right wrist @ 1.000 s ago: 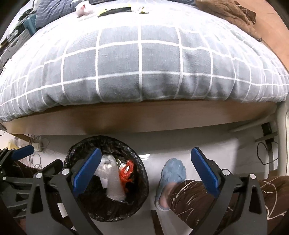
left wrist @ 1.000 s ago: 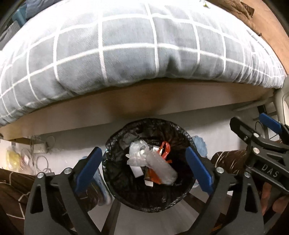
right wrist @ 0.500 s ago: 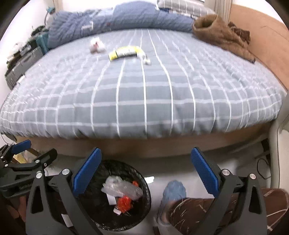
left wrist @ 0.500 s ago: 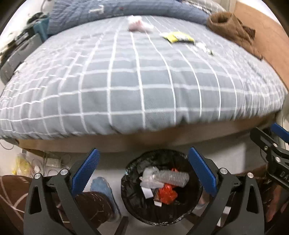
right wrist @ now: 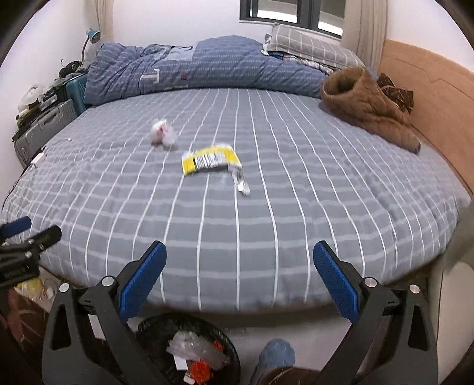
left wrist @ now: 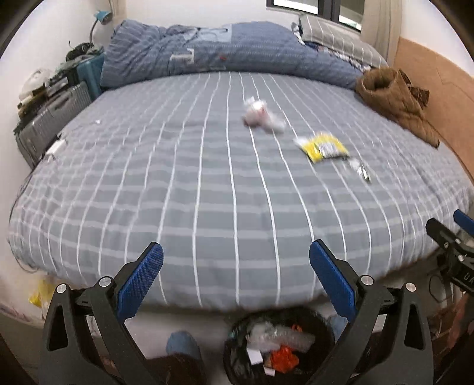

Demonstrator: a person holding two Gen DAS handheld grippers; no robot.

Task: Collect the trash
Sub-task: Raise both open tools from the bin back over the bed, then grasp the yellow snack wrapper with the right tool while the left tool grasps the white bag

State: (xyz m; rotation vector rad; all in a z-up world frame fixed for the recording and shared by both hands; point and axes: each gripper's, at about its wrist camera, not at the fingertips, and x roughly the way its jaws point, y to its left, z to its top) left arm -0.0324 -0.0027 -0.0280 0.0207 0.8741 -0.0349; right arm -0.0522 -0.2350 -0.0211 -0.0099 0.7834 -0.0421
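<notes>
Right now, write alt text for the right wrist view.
Open tongs hover empty over a grey checked bed with a yellow wrapper, a crumpled tissue and a small scrap on it. Below, a black bin holds trash.

A wide bed under a grey quilt with a white grid pattern fills the middle of both views. Along its far edge, towards twelve o'clock, lies a rumpled blue quilted duvet, and at about one o'clock a grey checked pillow rests below a dark-framed window. A brown fleecy garment is heaped on the quilt at two o'clock, beside a tan wooden headboard panel. At ten o'clock a grey hard-shell suitcase stands against the bed's side, with a teal case just behind it and a blue-shaded desk lamp above.
</notes>
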